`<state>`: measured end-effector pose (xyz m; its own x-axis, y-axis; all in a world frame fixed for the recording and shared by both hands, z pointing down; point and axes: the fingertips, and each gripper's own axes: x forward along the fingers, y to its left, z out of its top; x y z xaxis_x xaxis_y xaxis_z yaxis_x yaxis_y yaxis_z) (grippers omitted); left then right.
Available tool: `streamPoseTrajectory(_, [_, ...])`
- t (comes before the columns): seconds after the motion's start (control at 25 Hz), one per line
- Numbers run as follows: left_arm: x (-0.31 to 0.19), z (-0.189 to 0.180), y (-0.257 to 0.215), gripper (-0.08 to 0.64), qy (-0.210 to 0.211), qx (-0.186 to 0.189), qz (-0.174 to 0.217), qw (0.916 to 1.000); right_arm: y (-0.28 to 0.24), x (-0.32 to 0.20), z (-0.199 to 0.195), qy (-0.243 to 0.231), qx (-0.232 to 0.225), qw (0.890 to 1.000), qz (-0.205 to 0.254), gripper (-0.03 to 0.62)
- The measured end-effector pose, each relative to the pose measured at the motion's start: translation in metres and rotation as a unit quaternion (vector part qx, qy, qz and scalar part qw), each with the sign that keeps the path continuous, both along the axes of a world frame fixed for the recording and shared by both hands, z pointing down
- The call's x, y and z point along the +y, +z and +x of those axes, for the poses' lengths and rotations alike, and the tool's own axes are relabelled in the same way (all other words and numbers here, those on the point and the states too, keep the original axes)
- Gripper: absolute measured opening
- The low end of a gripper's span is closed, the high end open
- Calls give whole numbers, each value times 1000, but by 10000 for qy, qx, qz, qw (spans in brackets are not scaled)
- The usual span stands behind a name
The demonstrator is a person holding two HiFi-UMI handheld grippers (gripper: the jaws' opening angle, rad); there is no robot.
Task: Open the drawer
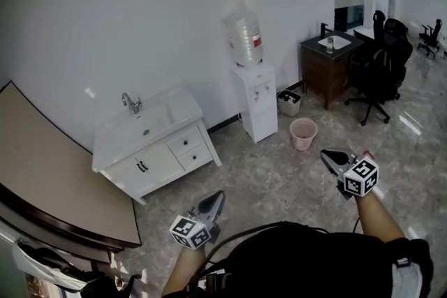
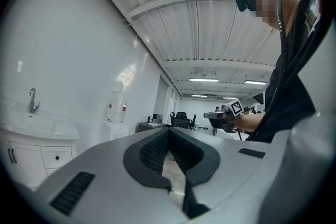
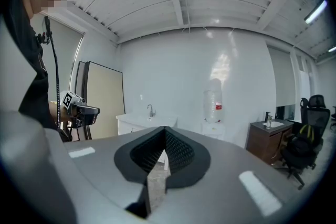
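Observation:
A white vanity cabinet [image 1: 150, 150] with a sink and tap stands against the wall, well ahead of me. Two small drawers, an upper drawer [image 1: 186, 144] and a lower drawer [image 1: 195, 157], sit at its right side, both closed; double doors are to their left. My left gripper [image 1: 218, 195] is held low in the head view, pointing toward the cabinet and far from it, jaws shut and empty. My right gripper [image 1: 325, 153] is out to the right, also shut with nothing in it. In the left gripper view the cabinet [image 2: 31, 157] shows at the left edge. In the right gripper view it [image 3: 137, 123] stands far off.
A white water dispenser [image 1: 255, 98] stands right of the vanity, with a small bin [image 1: 289, 102] and a pink bucket [image 1: 303, 133] near it. A brown sink cabinet [image 1: 328, 66] and black office chairs [image 1: 380, 73] are at the right. A large beige board [image 1: 63, 178] lies at the left.

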<state>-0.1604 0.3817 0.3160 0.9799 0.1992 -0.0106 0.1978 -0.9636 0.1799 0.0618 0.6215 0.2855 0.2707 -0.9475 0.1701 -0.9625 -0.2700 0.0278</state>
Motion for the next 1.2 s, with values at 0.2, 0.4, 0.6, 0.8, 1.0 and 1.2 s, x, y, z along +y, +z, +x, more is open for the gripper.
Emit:
streamPoseTrajectory(0.2, [-11,42,4,0,113,-57,-70,9999,7,-1,37,177,-97,9998,-65,-3])
streamPoseTrajectory(0.4, [-33,91,11,0,394,-64,-145,9991,16,-22,71,365,-168,9991,-163,-3])
streamPoseTrajectory(0.6, [-84,150,16,0,751,-128,-148,9970,13,-70,110,606,-150,9979,-173,-3])
streamPoseTrajectory(0.8, [-134,200,10,0,1081,-43,-90,9941,9,-120,146,888,-142,9958,-173,-3])
streamPoseTrajectory(1.0, [-197,231,8,0,1152,-19,-107,9933,5,-182,172,925,-79,9954,-243,-3])
streamPoseTrajectory(1.2, [-252,245,19,0,1048,-53,-178,9943,15,-238,185,796,-124,9961,-351,-3])
